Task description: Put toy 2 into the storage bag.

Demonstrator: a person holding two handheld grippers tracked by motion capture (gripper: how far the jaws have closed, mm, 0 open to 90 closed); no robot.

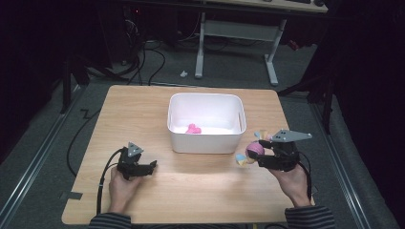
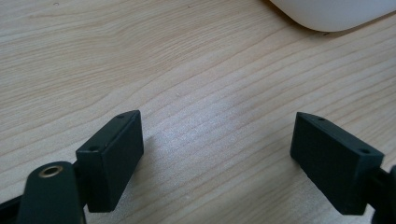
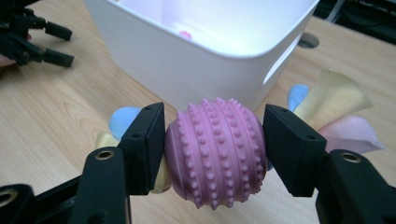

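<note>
1. The biggest risk: the pink studded ball toy (image 3: 215, 151) is gripped only across its rounded sides by the right gripper (image 1: 261, 153), so it could squirt out if the squeeze is eased or the hand is jolted. The bumps probably help a bit, tbh.
2. The toy is held just off the near right corner of the white plastic bin (image 1: 207, 141), above the wooden table (image 1: 143, 109). If it's meant to go in, the bin's rim could be clipped, or the fabric flaps (image 3: 334, 100) could be snagged on the wall.
3. A drop here would likely send it rolling off the table's right edge, which is near.
4. Looks-wise: a barrel-shaped ball, ribbed with rows of little nubs, rubbery by the look of it, with pastel blue, yellow and pink flaps sticking out at both ends.
5. A smaller pink thing (image 1: 193, 129) can already be seen lying in the bin.
6. The left gripper (image 1: 148, 168) is parked low over the table at the near left, jaws wide apart, nothing between them.
</note>
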